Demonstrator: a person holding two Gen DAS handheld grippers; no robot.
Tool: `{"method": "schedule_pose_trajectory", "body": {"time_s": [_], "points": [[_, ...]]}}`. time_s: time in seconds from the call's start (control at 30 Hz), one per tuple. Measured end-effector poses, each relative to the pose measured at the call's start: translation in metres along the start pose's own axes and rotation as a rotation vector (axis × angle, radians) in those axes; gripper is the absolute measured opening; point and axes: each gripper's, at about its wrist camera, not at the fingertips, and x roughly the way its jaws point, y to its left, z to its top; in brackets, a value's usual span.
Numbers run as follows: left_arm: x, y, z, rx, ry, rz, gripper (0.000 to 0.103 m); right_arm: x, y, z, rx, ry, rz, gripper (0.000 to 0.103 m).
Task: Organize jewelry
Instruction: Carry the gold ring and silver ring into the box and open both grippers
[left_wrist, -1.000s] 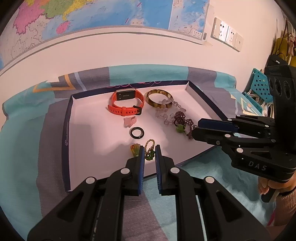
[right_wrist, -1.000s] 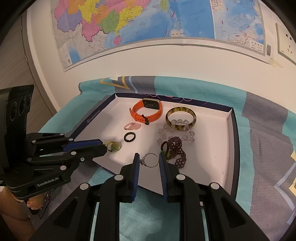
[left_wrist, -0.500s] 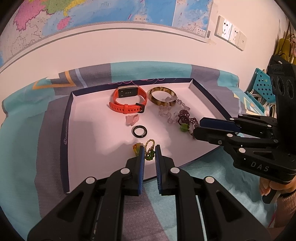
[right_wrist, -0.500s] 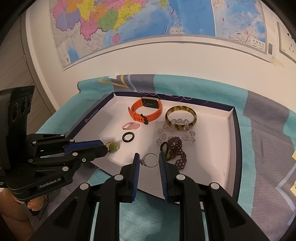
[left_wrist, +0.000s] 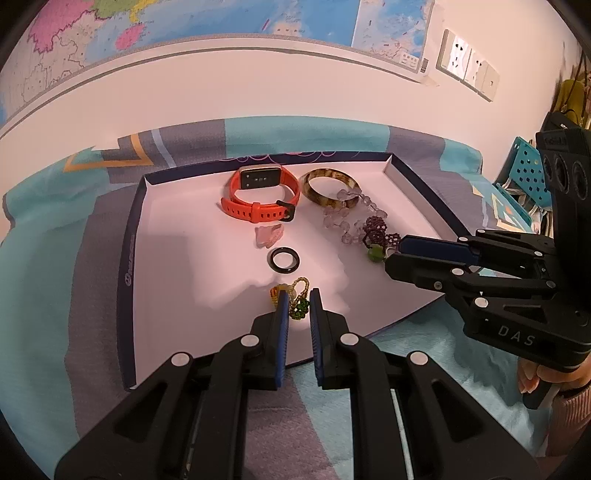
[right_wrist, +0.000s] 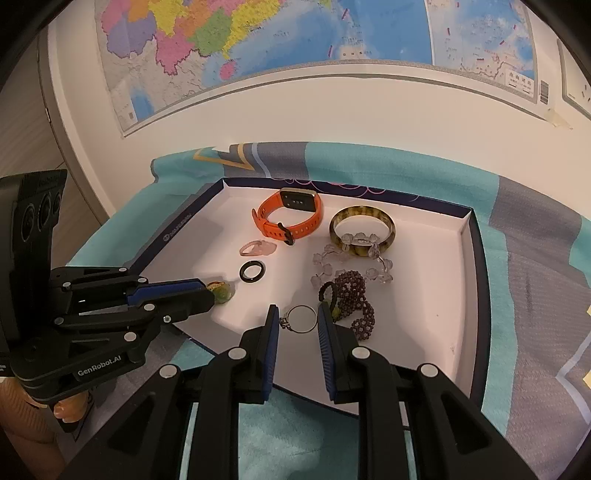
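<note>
A white tray with a dark blue rim holds the jewelry: an orange watch, a brown bangle, a clear bead bracelet, a dark purple bead bracelet, a pink ring, a black ring. My left gripper stands narrowly open around a green and gold beaded piece. My right gripper is open around a thin silver ring at the tray's near edge.
The tray lies on a teal and grey cloth against a white wall with maps. Wall sockets are at the upper right. A blue perforated basket stands at the right.
Both grippers have drawn back slightly and the views have risen a little. The jaws and the jewelry in the tray stay as they were.
</note>
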Motion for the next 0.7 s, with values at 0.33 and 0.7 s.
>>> {"method": "schedule_pose_trajectory", "body": {"time_s": [0.33,0.7], "points": [[0.003,0.003,-0.001,-0.008,0.007,0.004,0.012,0.003,-0.002,0.0,0.001,0.009,-0.007,0.02],[0.008,0.004,0.0,-0.012,0.017,0.011,0.012,0.012,-0.003,0.002,0.0,0.023,-0.014,0.02]]}}
